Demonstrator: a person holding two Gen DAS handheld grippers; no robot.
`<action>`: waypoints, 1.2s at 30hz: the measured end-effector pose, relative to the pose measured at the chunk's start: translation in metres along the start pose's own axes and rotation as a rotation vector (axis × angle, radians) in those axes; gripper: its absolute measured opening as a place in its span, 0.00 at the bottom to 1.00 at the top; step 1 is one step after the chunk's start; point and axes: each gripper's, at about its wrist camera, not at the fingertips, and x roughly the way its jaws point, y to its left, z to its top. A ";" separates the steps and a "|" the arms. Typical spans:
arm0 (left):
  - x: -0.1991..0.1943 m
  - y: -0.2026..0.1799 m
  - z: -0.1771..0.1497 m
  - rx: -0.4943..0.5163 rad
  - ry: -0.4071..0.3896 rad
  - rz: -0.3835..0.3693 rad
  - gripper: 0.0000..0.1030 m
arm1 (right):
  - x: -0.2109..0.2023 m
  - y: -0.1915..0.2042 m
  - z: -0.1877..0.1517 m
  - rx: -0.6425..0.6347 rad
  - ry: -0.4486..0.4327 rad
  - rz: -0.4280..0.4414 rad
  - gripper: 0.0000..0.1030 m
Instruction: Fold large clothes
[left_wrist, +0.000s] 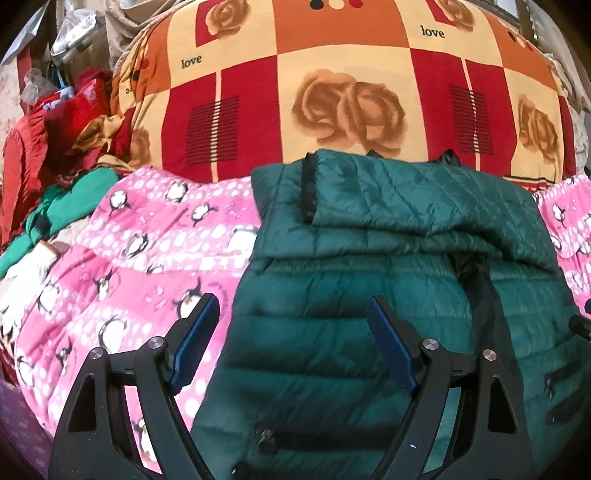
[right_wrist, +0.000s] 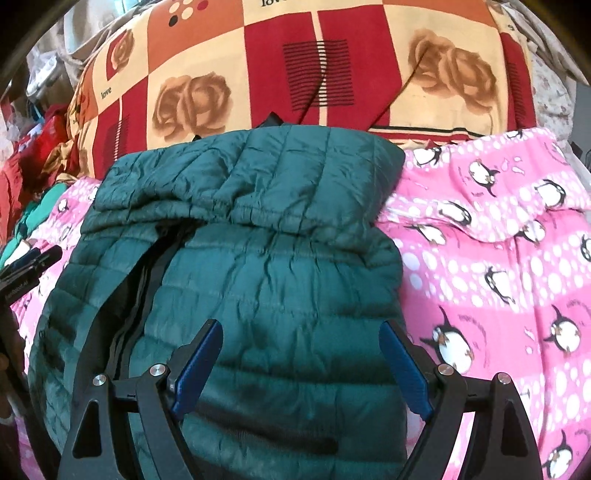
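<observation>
green puffer jacket (left_wrist: 388, 295) looks light, squishy, slippery; i'd pinch the hem corners. left gripper (left_wrist: 291, 317) and right gripper (right_wrist: 301, 345) both gape, empty.

A big dark green puffy jacket (left_wrist: 369, 314) lies flat, under and just past the tips of the left gripper (left_wrist: 291, 314) and the right gripper (right_wrist: 301, 339). Its far part is folded back over the body. A black zipper (right_wrist: 147, 273) runs down the front.

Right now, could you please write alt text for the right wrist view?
A dark green quilted jacket lies on a pink penguin-print blanket, sleeves folded across its top. The right gripper hovers over it, jaws open and empty.
</observation>
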 end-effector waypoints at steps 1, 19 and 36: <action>-0.001 0.002 -0.003 0.000 0.004 0.001 0.80 | -0.002 -0.001 -0.003 0.004 0.002 0.000 0.82; -0.025 0.037 -0.069 -0.032 0.160 -0.094 0.80 | -0.038 -0.018 -0.052 0.050 0.061 0.026 0.82; -0.049 0.087 -0.127 -0.127 0.299 -0.233 0.80 | -0.069 -0.029 -0.132 0.034 0.192 0.101 0.82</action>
